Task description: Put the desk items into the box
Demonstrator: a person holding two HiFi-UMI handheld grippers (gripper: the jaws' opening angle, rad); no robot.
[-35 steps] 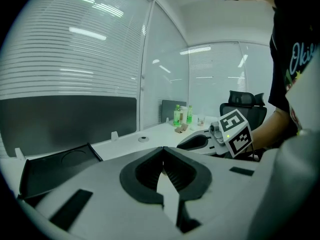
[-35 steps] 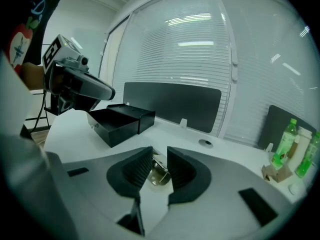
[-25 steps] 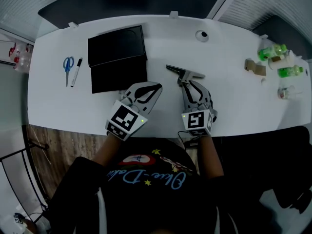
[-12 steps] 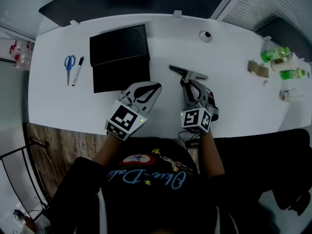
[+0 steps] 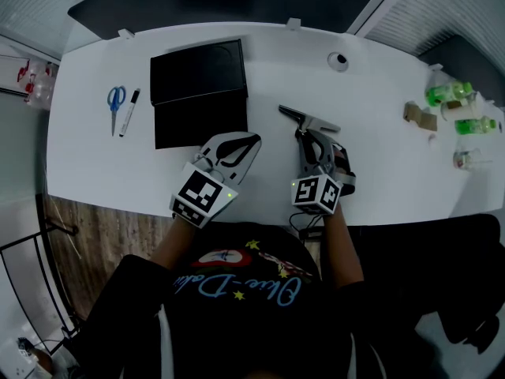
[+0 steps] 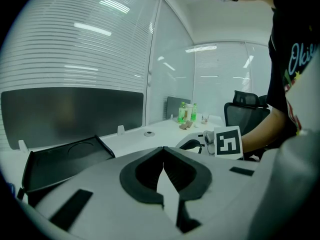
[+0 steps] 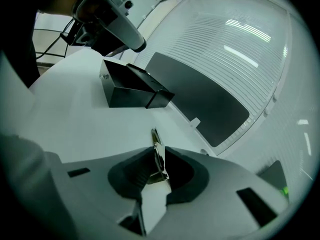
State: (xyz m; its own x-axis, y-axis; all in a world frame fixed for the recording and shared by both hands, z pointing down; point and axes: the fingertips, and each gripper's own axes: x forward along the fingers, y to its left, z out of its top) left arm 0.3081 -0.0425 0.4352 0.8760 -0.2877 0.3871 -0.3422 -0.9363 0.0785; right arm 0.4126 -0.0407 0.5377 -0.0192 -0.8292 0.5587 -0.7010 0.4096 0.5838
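Observation:
A grey metal desk tool with a dark handle (image 5: 306, 118) lies at the middle of the white desk (image 5: 379, 172). My right gripper (image 5: 310, 136) has just been closing, and its pads now press on the tool's thin metal end (image 7: 155, 140), which stands on edge between them. The right gripper (image 7: 157, 160) points down at the desk. My left gripper (image 5: 237, 144) rests shut and empty near the front edge, just below the open black box (image 5: 199, 93). In the left gripper view its jaws (image 6: 163, 149) meet at the tips. Blue scissors (image 5: 115, 103) and a marker (image 5: 129, 110) lie far left.
Green bottles (image 5: 448, 93) and a clear glass (image 5: 465, 159) stand at the desk's right end beside a cardboard piece (image 5: 418, 115). A small round fitting (image 5: 338, 59) sits near the back edge. A dark partition (image 5: 221, 2) runs behind the desk.
The right gripper has rolled a little and sunk onto the metal tool, its jaws closing on it. The left gripper has stayed where it was.

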